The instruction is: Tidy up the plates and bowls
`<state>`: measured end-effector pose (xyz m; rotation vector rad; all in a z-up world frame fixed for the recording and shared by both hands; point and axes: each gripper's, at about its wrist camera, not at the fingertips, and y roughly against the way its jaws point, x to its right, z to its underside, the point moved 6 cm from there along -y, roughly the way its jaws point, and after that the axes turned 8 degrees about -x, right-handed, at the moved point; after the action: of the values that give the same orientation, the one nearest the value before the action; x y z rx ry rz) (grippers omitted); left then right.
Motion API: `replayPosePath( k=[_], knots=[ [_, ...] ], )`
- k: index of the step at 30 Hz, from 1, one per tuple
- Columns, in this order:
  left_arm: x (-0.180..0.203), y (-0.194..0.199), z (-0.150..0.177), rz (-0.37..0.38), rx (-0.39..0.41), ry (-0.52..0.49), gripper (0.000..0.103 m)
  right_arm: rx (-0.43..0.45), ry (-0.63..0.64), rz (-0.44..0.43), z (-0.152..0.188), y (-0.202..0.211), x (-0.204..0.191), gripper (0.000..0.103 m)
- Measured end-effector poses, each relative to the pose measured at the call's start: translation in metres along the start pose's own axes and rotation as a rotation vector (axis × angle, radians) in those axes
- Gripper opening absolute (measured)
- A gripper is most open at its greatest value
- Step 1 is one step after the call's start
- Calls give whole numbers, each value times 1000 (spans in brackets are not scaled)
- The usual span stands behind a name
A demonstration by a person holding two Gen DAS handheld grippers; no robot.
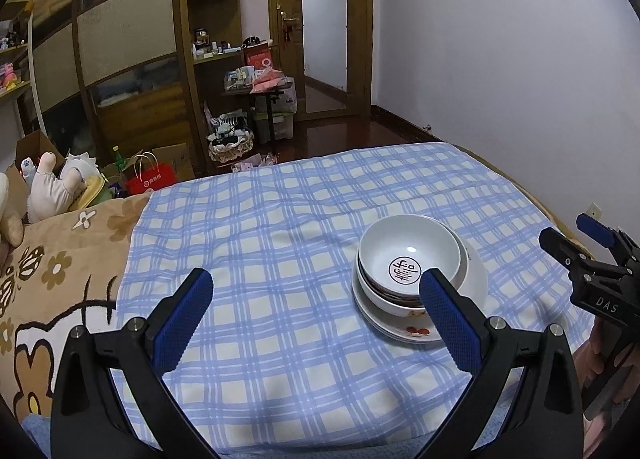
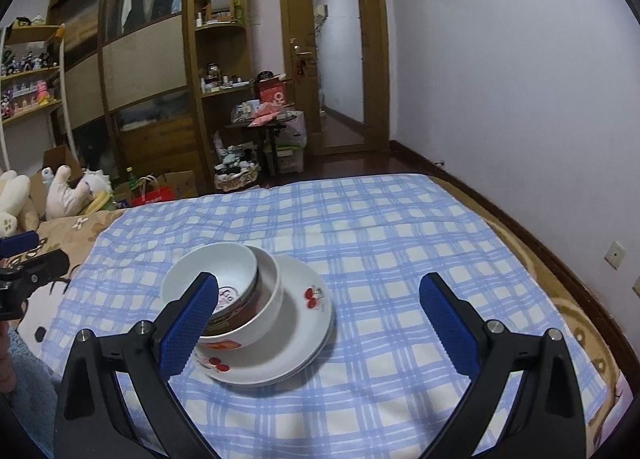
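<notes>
The bowls (image 2: 224,291) sit nested on the stacked plates (image 2: 304,323), which rest on the checked cloth (image 2: 380,239); the left gripper (image 1: 316,315) and the right gripper (image 2: 320,313) hover near the stack, both spread wide, gripping nothing.
</notes>
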<state>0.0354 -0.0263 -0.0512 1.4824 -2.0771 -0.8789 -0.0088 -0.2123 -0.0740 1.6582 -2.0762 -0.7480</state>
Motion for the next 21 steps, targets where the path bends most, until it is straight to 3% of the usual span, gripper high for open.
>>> replayPosePath(
  k=[21],
  knots=[
    [1, -3, 2, 1, -16, -10, 101, -12, -12, -8, 3, -3, 2, 103]
  ],
)
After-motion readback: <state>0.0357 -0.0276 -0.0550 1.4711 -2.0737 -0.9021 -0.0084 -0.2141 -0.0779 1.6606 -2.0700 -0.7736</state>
